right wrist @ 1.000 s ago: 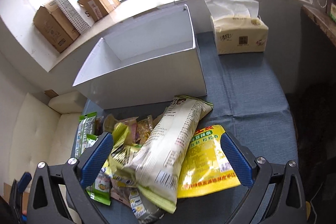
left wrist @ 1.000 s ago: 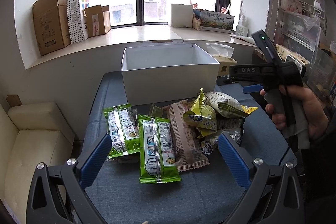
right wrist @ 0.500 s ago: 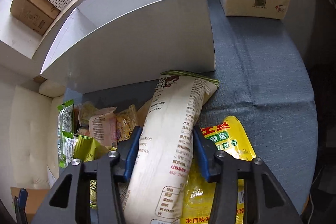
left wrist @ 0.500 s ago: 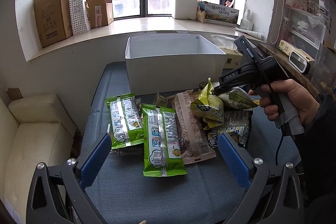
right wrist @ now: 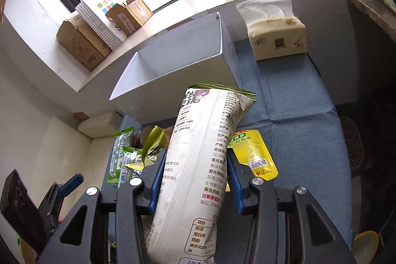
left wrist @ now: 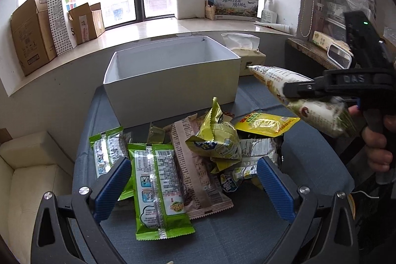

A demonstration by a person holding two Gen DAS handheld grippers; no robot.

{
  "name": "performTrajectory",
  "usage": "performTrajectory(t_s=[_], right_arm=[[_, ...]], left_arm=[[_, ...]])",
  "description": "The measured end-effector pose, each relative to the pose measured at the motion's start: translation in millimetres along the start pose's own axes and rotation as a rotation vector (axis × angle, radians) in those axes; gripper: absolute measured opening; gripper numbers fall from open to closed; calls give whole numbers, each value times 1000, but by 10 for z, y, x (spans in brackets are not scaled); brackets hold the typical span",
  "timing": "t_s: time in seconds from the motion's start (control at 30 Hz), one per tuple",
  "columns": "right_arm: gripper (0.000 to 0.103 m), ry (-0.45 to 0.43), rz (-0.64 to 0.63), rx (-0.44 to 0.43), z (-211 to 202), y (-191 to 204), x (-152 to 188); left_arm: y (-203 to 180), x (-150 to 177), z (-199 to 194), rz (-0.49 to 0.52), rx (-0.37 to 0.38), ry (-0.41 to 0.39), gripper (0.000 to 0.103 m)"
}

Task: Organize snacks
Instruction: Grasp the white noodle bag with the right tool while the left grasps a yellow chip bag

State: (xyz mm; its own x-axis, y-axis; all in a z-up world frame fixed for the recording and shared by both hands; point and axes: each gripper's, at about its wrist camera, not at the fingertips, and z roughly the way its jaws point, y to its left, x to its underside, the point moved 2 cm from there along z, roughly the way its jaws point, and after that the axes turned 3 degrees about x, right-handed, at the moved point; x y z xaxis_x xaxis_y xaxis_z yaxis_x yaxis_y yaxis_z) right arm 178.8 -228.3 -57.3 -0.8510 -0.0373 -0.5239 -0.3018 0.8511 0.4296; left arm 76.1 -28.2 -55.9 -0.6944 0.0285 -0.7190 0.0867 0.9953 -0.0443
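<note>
So, L to R: on the left of the blue-clothed table (left wrist: pixel 235 234) the left gripper (left wrist: pixel 193 186) hovers low w/ jaws spread wide, holding nothing; its blue pads flank a green packet (left wrist: pixel 158 189), w/ a second green packet (left wrist: pixel 106 152) just beside it and a long brown packet (left wrist: pixel 195 165) on the other side. Mid-pile sits a puffy yellow-green bag (left wrist: pixel 215 142), and past it a flat yellow pouch (left wrist: pixel 266 124) lies on the cloth. Behind the pile stands the open white box (left wrist: pixel 173 90), nothing visible inside as far as the views show; a tissue pack (right wrist: pixel 276 37) sits to its right by the wall. On the right, the right gripper (right wrist: pixel 195 186) is clamped on a long white snack bag (right wrist: pixel 205 157), pinched about mid-length, lifted clear of the pile, its top end pointing toward the box's near right corner. Step in hand, I'd say: carrying the first bag over to the box. Next move prob. calls for raising it above the rim, swinging it over the opening, maybe turning it to lie along the box's length, then letting go. Risk: the bag is long and soft, so its end could snag the wall.
</note>
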Motion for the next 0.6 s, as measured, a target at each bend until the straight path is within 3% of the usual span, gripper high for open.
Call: performTrajectory(t_s=[0.17,0.47,0.5,0.57,0.6], right_arm=[[49,-91,-3,4,-407,-2,171],[49,-165,-6,9,-675,-51,248],[49,-164,-7,13,-669,-55,253],[49,-154,-1,13,-640,-72,265],[49,-149,3,12,-624,-82,273]], left_arm=[[-61,-155,476,-13,77,77,103],[-124,-173,1156,29,39,186,103],[-134,-163,1169,43,13,181,101],[-200,-148,1170,65,56,184,74],[-228,-144,1153,76,53,184,70]])
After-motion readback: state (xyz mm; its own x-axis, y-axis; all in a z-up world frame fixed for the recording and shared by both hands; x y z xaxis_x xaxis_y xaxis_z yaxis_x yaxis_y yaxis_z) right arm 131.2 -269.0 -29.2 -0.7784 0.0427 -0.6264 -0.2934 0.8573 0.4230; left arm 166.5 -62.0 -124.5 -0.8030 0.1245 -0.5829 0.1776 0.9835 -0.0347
